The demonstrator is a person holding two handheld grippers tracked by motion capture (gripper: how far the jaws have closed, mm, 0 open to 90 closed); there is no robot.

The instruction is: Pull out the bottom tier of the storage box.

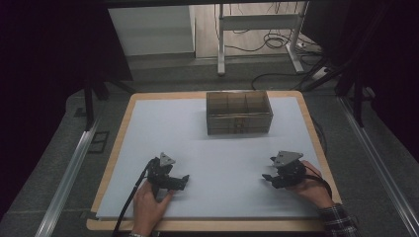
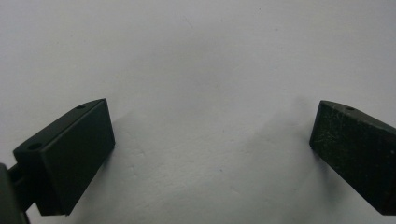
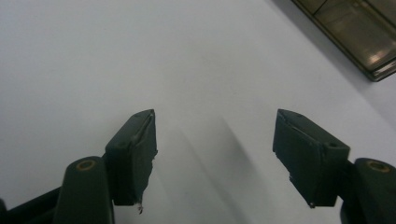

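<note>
High view looks down on a brown see-through organizer box (image 1: 239, 112) standing at the far middle of a white mat (image 1: 212, 158), well apart from both grippers, which are the nearest things to it. Its top is split into small compartments, and drawer fronts seem to face the person, but the dim light and tinted walls hide whatever may lie inside. Right gripper view catches one corner of this box (image 3: 359, 32) at the upper right edge, cut off by the frame. On the near left of the mat, the left gripper (image 1: 184, 181) lies low with its jaws pointing toward the middle of the mat; the left hand (image 1: 148, 205) grips it from behind, and the forearm is cut off at the bottom edge. A black cable (image 1: 129, 202) trails from it toward the person. In the left gripper view its jaws stand wide apart with bare mat between them, grasping nothing. On the near right, the right gripper (image 1: 269, 169) points toward the middle of the mat from the other side, held by the right hand (image 1: 309, 187), whose plaid sleeve (image 1: 338, 219) is cut off at the bottom corner. Its jaws are also released, parted over bare mat, with nothing between them. Beneath the mat lies a wooden table (image 1: 121, 133), and beyond it a dark floor.
</note>
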